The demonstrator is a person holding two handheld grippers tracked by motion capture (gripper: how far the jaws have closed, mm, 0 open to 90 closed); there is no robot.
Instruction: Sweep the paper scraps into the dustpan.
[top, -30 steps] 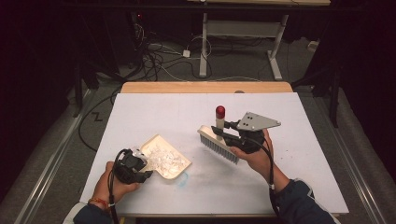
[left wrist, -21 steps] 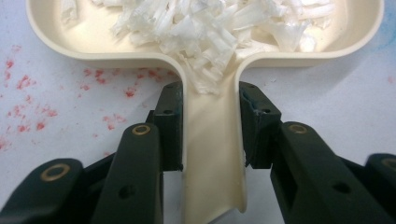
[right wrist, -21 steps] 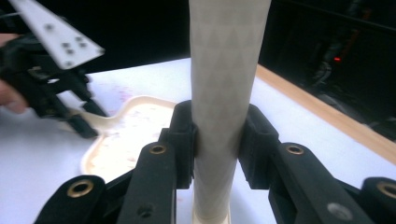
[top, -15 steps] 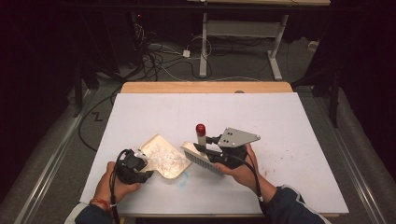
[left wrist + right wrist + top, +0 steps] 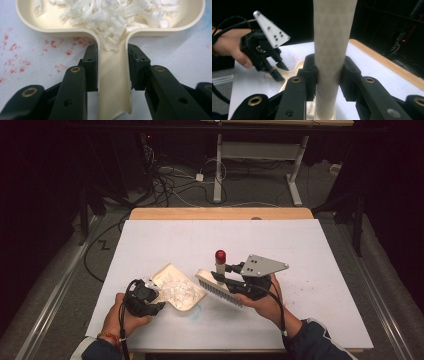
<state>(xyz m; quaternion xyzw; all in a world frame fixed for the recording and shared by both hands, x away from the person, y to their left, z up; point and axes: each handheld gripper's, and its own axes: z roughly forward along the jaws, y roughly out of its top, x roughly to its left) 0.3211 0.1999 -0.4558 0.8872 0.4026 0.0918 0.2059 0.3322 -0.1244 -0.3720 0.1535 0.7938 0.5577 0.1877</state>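
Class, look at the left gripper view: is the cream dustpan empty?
No, the dustpan holds a heap of white shredded scraps that spills down toward its handle.

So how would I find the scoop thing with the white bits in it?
Look at the white table, near its front edge on the person's left side. There the left claw pinches the handle of a cream dustpan. It is the one thing heaped with shredded white scraps; the brush beside it has bristles.
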